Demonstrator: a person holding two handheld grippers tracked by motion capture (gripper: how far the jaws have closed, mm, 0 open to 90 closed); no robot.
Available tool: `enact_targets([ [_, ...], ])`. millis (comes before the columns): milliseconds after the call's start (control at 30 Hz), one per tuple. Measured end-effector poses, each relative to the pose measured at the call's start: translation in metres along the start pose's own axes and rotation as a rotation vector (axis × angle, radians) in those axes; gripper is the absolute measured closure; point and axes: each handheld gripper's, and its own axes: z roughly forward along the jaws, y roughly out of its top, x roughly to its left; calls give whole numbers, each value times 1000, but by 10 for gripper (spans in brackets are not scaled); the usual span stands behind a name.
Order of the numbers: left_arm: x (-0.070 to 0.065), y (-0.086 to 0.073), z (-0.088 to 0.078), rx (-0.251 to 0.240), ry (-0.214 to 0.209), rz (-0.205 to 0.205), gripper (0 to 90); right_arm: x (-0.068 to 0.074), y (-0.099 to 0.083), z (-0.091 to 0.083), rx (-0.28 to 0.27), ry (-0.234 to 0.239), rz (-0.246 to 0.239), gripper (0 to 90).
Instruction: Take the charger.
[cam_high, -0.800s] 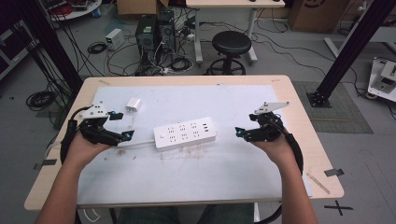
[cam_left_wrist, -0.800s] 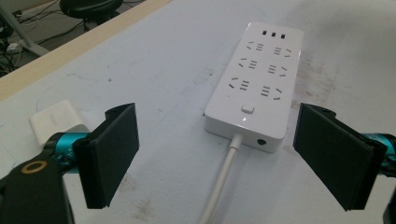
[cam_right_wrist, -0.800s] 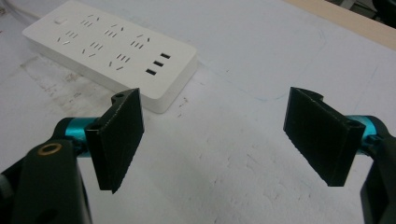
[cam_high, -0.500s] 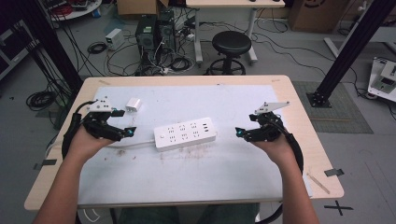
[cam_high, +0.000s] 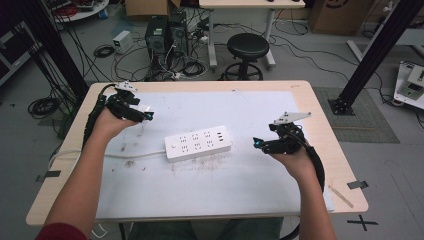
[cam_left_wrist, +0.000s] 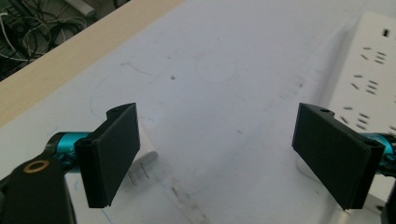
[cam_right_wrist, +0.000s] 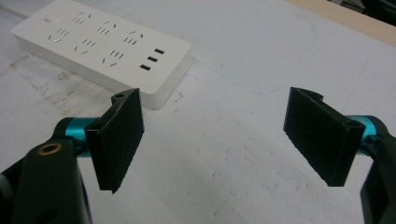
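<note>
- High view: I take the white power strip (cam_high: 199, 144) as my landmark. It lies flat near the middle of the white mat (cam_high: 235, 190) on the wooden table (cam_high: 325, 130), and its white cord (cam_high: 125, 156) runs off toward the table's left edge.
- High view: my left gripper (cam_high: 145, 116) is up and to the left of the strip, near the table's far-left corner, its tip pointing toward the strip. I cannot judge its jaw gap from here.
- High view: my right gripper (cam_high: 259, 145) sits just beside the strip's right end, apart from it, with a grey plate on top.
- Left gripper view: the left gripper (cam_left_wrist: 215, 144) has its two black jaws spread wide, with nothing pinched. The strip (cam_left_wrist: 364, 93) lies at the right, partly behind the right-hand jaw. A small white plug adapter (cam_left_wrist: 145, 156) lies on the mat, on the side away from the strip, peeking out from behind the left-hand jaw with its two metal prongs showing.
- Right gripper view: the right gripper (cam_right_wrist: 212, 140) is also spread wide and empty. The strip (cam_right_wrist: 102, 51) lies ahead, just beyond the left-hand jaw, its USB end nearest, with bare scuffed mat between the jaws.
</note>
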Motion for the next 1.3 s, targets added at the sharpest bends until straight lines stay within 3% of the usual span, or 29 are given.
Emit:
enact_targets([
  [133, 14, -1, 10, 13, 25, -41, 151, 3, -2, 2, 12, 5, -5, 206],
  [200, 19, -4, 19, 44, 44, -47, 151, 3, -2, 3, 17, 7, -6, 206],
  [333, 26, -10, 30, 76, 48, -78, 151, 5, -1, 3, 22, 6, -6, 206],
  [367, 32, -13, 35, 81, 72, -91, 151, 6, 0, 4, 18, 6, -12, 206],
  [467, 43, -19, 38, 70, 95, -140, 151, 9, 1, 5, 23, 7, -10, 206],
  [533, 43, -19, 38, 70, 95, -140, 151, 9, 1, 5, 26, 6, -13, 206],
  [567, 50, -22, 39, 40, 100, -179, 151, 9, 1, 5, 26, 6, -13, 206],
  [833, 57, -27, 52, 67, 116, -179, 151, 11, 4, 6, 39, 1, -12, 206],
  [900, 59, -32, 66, 82, 119, -182, 151, 11, 5, 6, 42, 0, -15, 206],
  [1100, 60, -37, 74, 112, 137, -165, 151, 12, 6, 9, 50, -1, -19, 205],
  [1300, 60, -38, 78, 116, 124, -171, 162, 13, 7, 12, 51, -1, -15, 206],
])
